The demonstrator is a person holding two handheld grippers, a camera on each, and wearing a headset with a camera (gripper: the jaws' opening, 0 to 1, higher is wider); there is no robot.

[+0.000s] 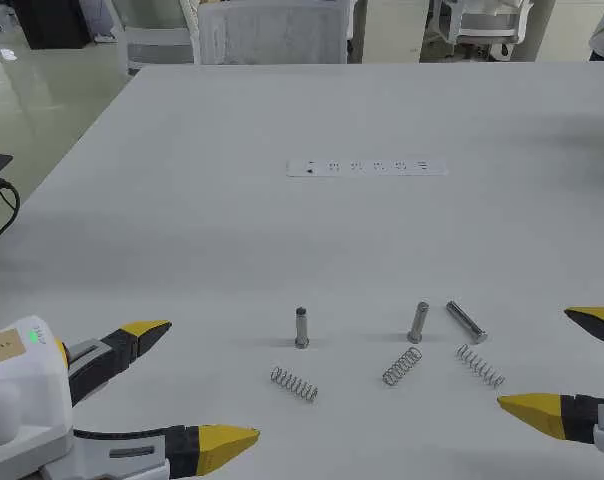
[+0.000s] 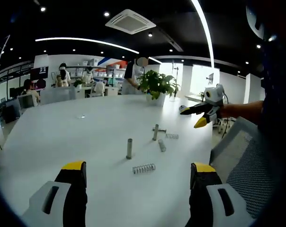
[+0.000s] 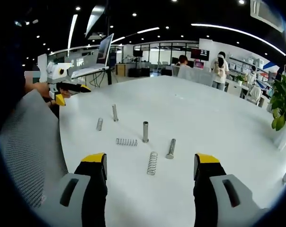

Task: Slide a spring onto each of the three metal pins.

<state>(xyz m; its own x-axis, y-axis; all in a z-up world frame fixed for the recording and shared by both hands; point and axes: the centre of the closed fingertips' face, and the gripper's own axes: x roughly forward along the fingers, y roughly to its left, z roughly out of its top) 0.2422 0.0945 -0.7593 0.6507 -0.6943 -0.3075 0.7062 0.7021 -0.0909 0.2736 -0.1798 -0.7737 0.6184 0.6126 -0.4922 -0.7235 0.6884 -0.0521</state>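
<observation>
- The left gripper (image 1: pixel 187 385) is hovering over the near left of the white table (image 1: pixel 182 220). Its yellow-tipped jaws are standing wide apart, gripping and touching nothing.
- The right gripper (image 1: pixel 540 360) is hovering at the near right, jaws equally wide and empty, near the right spring (image 1: pixel 479 365) but apart from it.
- The left pin (image 1: pixel 301 327) and middle pin (image 1: pixel 419 322) are standing upright between the grippers; the right pin (image 1: pixel 466 321) is lying flat just beside the middle one.
- The left spring (image 1: pixel 293 383) and middle spring (image 1: pixel 402 366) are lying loose in front of the pins, with none on a pin.
- A socket strip (image 1: pixel 367 167) is sitting flush farther back, with chairs (image 1: pixel 272 35) beyond the table's edge.
- The left gripper view is showing a potted plant (image 2: pixel 157 84) at the table's far edge and a hand (image 2: pixel 230 110) holding the right gripper.
</observation>
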